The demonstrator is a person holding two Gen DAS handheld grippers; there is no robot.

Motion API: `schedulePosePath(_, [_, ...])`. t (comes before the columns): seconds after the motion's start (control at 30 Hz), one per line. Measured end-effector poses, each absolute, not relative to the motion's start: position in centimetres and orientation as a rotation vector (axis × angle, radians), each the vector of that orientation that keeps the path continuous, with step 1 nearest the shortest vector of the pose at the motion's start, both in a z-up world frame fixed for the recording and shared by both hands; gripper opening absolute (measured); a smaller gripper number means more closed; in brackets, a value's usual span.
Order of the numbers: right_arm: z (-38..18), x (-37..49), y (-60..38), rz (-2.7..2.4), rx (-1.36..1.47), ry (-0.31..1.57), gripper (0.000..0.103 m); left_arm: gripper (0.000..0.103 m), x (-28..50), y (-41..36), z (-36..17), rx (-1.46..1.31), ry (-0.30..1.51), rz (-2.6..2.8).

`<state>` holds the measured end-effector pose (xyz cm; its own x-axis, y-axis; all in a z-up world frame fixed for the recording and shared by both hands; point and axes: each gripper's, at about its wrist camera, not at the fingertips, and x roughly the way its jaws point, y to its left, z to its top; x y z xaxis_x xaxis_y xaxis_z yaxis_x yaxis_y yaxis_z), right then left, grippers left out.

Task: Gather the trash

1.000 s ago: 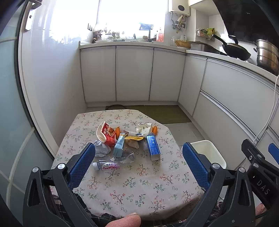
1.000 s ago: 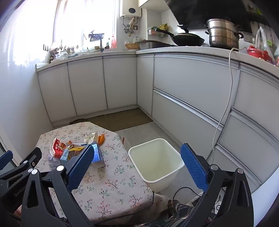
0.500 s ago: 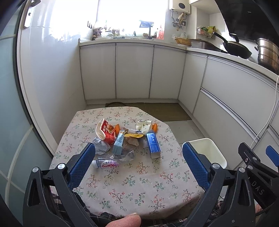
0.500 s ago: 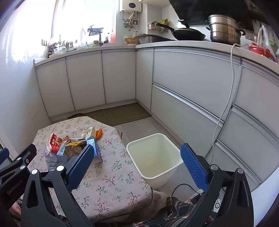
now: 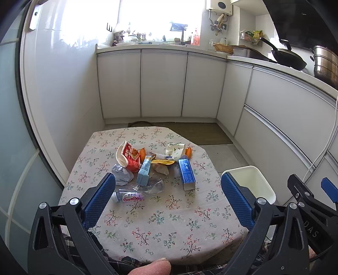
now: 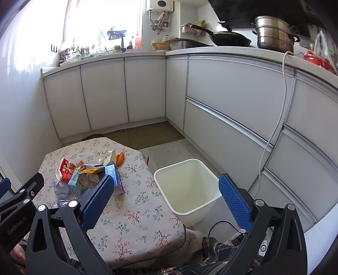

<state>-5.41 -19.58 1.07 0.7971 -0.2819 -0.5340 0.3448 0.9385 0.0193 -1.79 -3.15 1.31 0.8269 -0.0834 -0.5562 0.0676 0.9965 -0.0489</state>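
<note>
I held both wide | left gripper [image 5: 168, 195] facing heaped wrappers [image 5: 147, 165] ahead | right gripper [image 6: 164, 197] over white plastic bin [image 6: 187, 188], ready for drops

Matt floral cloth [image 5: 169, 213] covers the table; the bin [image 6: 188, 186] is smooth white plastic; the cabinets [image 5: 162, 84] look glossy.

Strong daylight is admitted through the window [image 5: 147, 19] at the back, which is overexposed to plain white; glare is spread over the glossy wall [image 6: 19, 69] beside it; the cabinet fronts [image 5: 162, 84] are lit evenly; straight edges are bent by the fisheye lens and the corners are darkened; the focus is kept sharp.
</note>
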Motion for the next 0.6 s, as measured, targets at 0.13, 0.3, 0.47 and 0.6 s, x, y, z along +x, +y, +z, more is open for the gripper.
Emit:
schedulePosePath(0.13, [1.00,-5.34,-19.36,-0.335,0.118,0.563,0.096,0.096,-1.78,-3.12,1.31,-0.028,0.592,-0.081])
schedulePosePath(0.3, [1.03,-5.35,-19.31,-0.333,0.121,0.558,0.096,0.096,-1.73,-3.03,1.34,-0.028,0.590,-0.081])
schedulePosePath(0.47, [1.01,-5.34,-19.31,-0.332,0.122,0.559,0.096,0.096,-1.71,-2.99,1.26,-0.027,0.590,-0.081])
schedulePosePath(0.6, [0.96,-5.35,-19.30,-0.330,0.130,0.561,0.096,0.096,-1.65,-2.93,1.23,-0.027,0.590,-0.080])
